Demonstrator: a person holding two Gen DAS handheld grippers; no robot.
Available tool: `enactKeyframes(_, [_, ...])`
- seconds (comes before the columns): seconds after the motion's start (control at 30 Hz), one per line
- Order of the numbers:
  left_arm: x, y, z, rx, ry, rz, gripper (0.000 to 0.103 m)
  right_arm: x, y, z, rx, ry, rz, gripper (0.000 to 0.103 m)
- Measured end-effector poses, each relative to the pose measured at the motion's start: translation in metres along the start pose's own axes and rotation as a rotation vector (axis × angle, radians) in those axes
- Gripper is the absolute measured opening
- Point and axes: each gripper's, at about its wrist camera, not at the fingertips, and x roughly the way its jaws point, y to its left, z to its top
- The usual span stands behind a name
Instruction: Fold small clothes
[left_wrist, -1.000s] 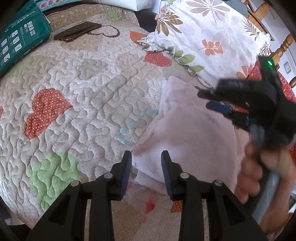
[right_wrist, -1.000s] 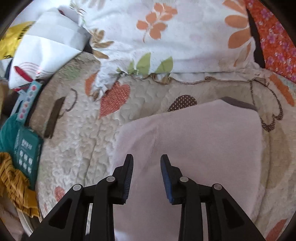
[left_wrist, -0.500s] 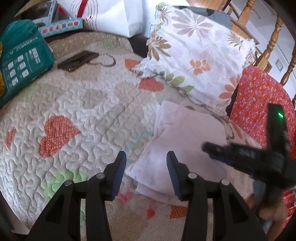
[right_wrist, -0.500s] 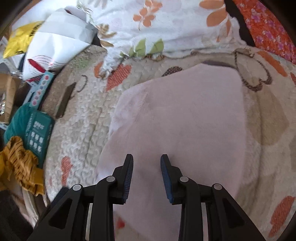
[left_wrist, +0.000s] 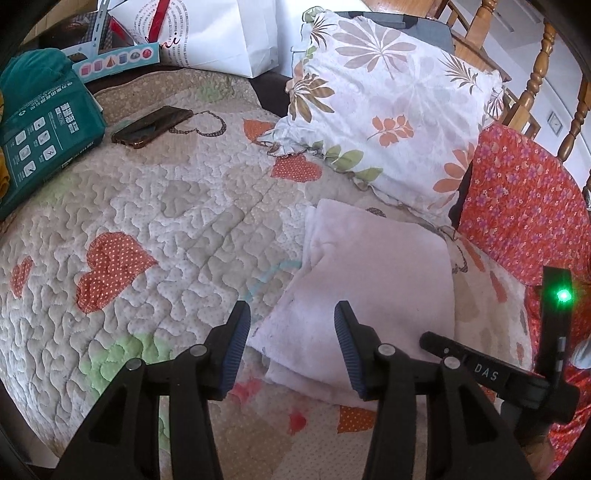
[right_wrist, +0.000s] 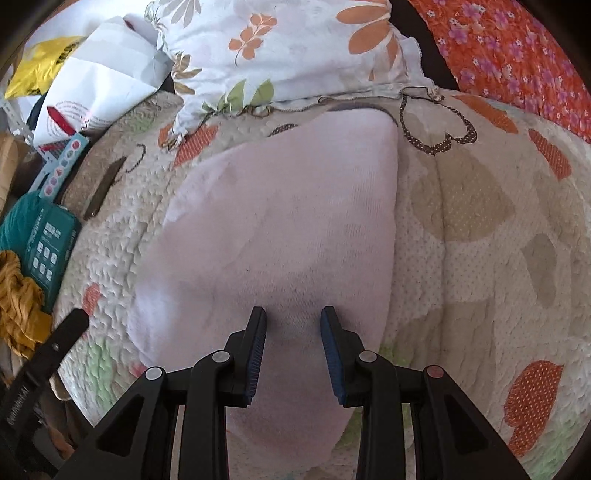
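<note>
I hold one claw in each hand over a heart-patterned quilt (left_wrist: 177, 206). One folded pink cloth (left_wrist: 373, 273) lies flat at its centre, nothing on top. My left claw (left_wrist: 291, 325) has just been opening; its jaws stand apart above the cloth's near corner. My right claw (right_wrist: 293, 328) hangs with jaws apart over the cloth, gripping nothing. At twelve o'clock lies one floral pillow (left_wrist: 391, 110); at ten, one phone (left_wrist: 151, 125) and one teal box (left_wrist: 40, 133); at two, one red cushion (left_wrist: 524, 206).

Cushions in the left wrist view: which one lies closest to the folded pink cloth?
The white leaf-print cushion: its lower frilled edge nearly reaches the pink cloth. The red flowered cushion sits farther right.
</note>
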Motion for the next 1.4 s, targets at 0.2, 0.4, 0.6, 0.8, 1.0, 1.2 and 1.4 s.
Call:
enactKeyframes(0.2, [-0.001,-0.004,0.000,0.014,-0.009,0.000,0.046,-0.013,0.000,0.002,-0.015,-0.010,-0.002,0.033])
enactKeyframes(0.4, [0.004,-0.005,-0.001,0.016,0.007,0.004,0.051,-0.036,-0.024,0.008,0.064,-0.080,0.012,0.045])
enactKeyframes(0.6, [0.017,0.016,0.016,-0.061,0.059,0.011,0.065,-0.030,-0.068,0.011,0.234,-0.080,0.062,0.061])
enactKeyframes(0.8, [0.051,0.027,0.025,-0.082,0.170,-0.015,0.068,-0.007,-0.095,0.001,0.332,-0.050,0.209,0.064])
enactKeyframes(1.0, [0.087,0.016,0.021,-0.078,0.278,-0.156,0.073,0.019,-0.100,-0.002,0.361,-0.032,0.403,0.071])
enactKeyframes(1.2, [0.104,0.001,0.018,-0.028,0.261,-0.166,0.075,0.037,-0.076,0.016,0.330,-0.119,0.403,0.082])
enactKeyframes(1.4, [0.103,-0.017,0.013,-0.028,0.294,-0.173,0.035,0.044,-0.078,0.019,0.409,-0.103,0.447,0.032])
